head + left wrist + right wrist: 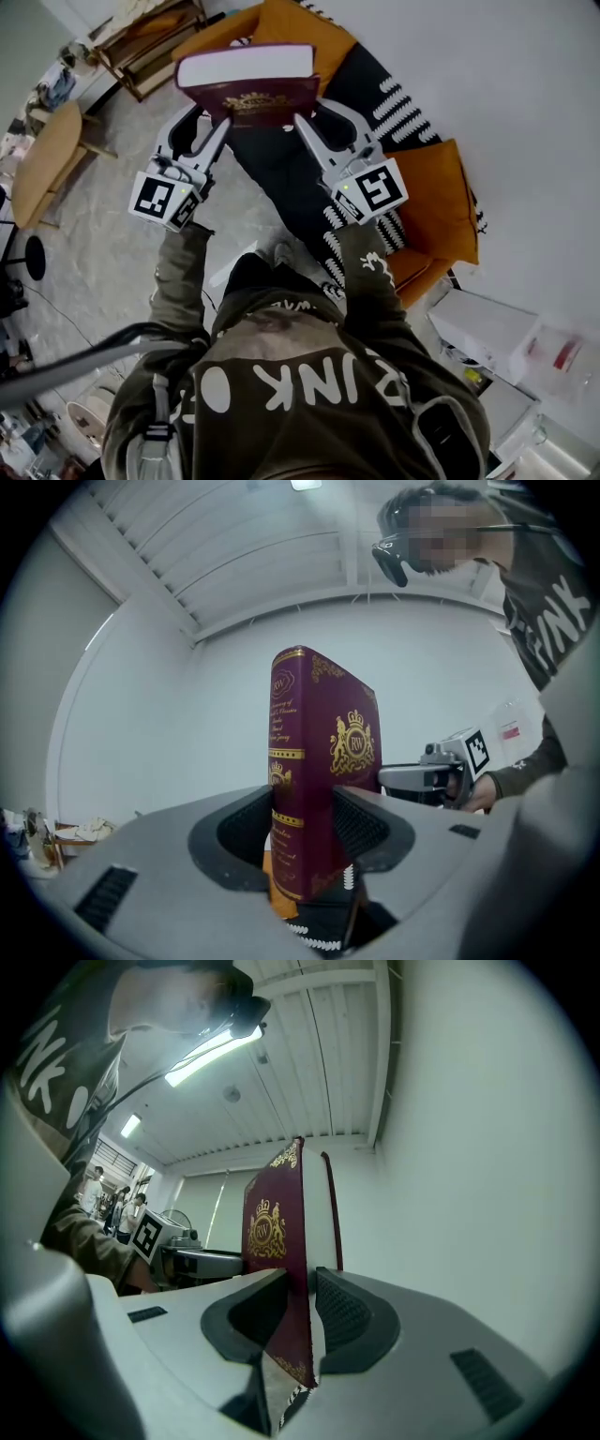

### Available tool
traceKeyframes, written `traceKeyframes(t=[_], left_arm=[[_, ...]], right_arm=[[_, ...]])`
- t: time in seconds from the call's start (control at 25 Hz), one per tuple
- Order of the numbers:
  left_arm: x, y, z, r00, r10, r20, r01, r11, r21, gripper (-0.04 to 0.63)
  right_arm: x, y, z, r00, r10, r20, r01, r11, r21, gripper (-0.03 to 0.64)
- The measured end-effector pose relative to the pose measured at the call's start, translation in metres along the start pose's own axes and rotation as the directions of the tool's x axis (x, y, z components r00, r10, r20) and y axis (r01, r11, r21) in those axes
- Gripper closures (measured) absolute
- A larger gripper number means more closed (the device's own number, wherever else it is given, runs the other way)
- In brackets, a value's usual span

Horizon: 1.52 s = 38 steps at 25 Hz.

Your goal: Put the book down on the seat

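1. Head view, nearest the camera: the person's sleeved arms reach forward, one gripper in each hand.
2. The left gripper (pixel 214 127) has its jaws closed on the spine side of the book (pixel 248 80). In the left gripper view both ribbed pads press flat on the maroon covers, with the gold-lettered spine facing the camera.
3. The right gripper (pixel 309 127) clamps the opposite edge. In the right gripper view its pads pinch the crested cover and the pages behind it. How much of the book's thickness lies between the pads I cannot tell.
4. The book hangs in the air between the two grippers, closed, its white page block showing on top. It touches nothing but the pads.
5. Beyond and below it lies the seat (pixel 281 178), a dark cushion framed by orange sides (pixel 441 206) and black-and-white patterned fabric. The book hovers over its far part, apart from the surface.
6. Judgement: the carrying is mostly done and the book is roughly above its target. Lowering it onto the cushion, opening both sets of jaws and drawing the grippers clear remain.
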State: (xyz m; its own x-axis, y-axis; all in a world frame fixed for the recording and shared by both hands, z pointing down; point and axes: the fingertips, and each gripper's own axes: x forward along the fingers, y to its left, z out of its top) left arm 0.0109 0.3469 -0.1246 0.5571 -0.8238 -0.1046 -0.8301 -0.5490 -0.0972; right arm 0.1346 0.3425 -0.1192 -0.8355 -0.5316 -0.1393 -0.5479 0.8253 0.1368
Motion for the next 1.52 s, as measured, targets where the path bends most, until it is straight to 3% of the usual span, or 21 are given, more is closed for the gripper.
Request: traceKeyframes(t=[0.24,0.64,1.12,1.36,1.52], left_arm=[[0.038,0.029,-0.036,0.999,-0.012,-0.034,0.011,1.000,-0.028,0.407],[0.101,0.113,-0.140,0.995,-0.029,-0.099,0.017,0.992,-0.122,0.407],[0.180,0.229,-0.330,0.977,-0.056,-0.204,-0.001,0.964,-0.266,0.407],[0.191,0.264,-0.430,0.961,-0.068,-0.270,-0.028,0.942,-0.336,0.406],[0.200,0.265,-0.491,0.942,-0.084,-0.325,-0.042,0.931,-0.363,0.407]], right_arm=[[0.027,-0.036,-0.039,0.999,-0.008,-0.041,0.009,0.999,0.041,0.517],[0.105,-0.096,-0.144,0.990,-0.016,-0.140,0.032,0.993,0.114,0.517],[0.212,-0.170,-0.334,0.963,-0.016,-0.271,0.083,0.968,0.236,0.517],[0.242,-0.179,-0.434,0.940,-0.017,-0.340,0.128,0.943,0.307,0.517],[0.240,-0.185,-0.498,0.922,-0.009,-0.386,0.158,0.921,0.356,0.517]])
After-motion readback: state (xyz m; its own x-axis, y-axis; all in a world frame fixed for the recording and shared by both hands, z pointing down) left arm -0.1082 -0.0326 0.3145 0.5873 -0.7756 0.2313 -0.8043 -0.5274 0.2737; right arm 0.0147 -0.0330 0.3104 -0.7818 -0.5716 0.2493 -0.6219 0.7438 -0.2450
